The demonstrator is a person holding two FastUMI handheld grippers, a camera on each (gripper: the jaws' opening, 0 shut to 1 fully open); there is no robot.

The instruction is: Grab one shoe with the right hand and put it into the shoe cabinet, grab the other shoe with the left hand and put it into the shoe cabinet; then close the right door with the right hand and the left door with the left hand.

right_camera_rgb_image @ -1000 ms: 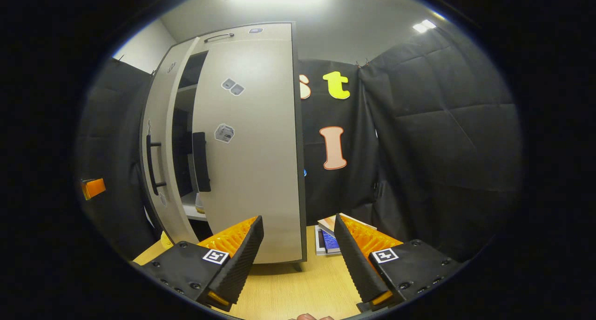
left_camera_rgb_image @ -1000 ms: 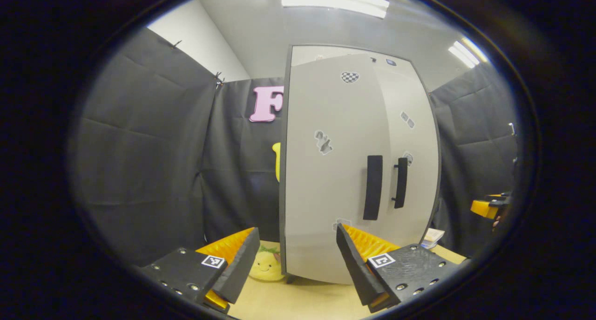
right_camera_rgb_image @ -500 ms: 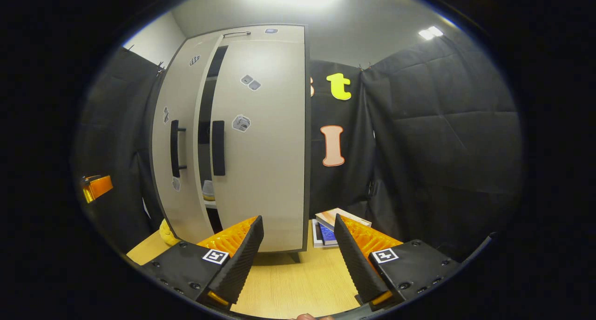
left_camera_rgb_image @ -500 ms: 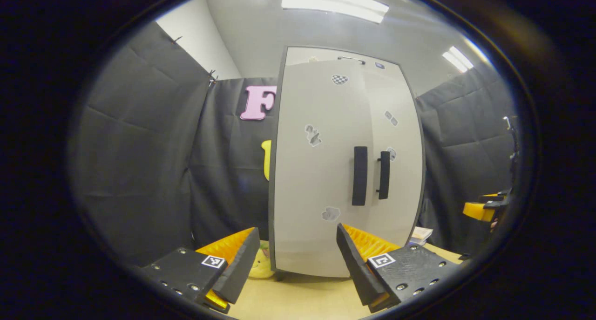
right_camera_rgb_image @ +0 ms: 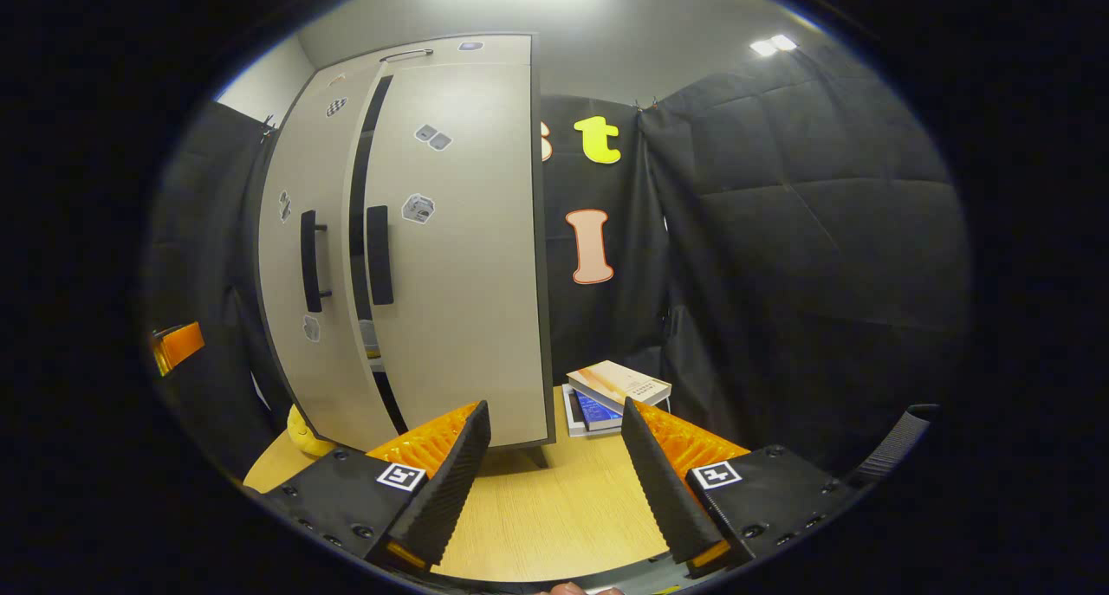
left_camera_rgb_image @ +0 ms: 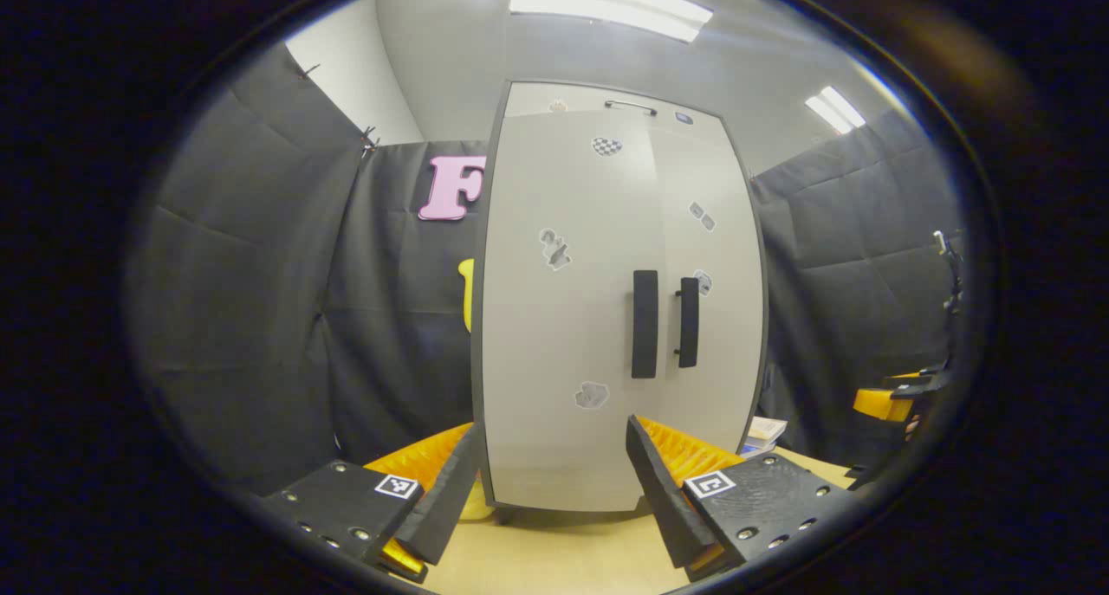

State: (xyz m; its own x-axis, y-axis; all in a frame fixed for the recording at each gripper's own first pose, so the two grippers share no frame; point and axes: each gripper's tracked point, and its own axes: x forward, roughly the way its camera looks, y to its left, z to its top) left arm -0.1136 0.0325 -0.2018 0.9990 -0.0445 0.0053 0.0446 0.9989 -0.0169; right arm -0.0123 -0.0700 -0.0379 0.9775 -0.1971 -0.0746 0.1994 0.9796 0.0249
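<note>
Now: shoe cabinet on table, doors nearly shut, dark slit between | left gripper wide open, empty | right gripper wide open, empty | books by cabinet's right corner

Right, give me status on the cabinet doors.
Left gripper open, right gripper open, both back from the tall grey two-door shoe cabinet. Dark gap between its doors in right gripper view. Nothing blocking.
</note>
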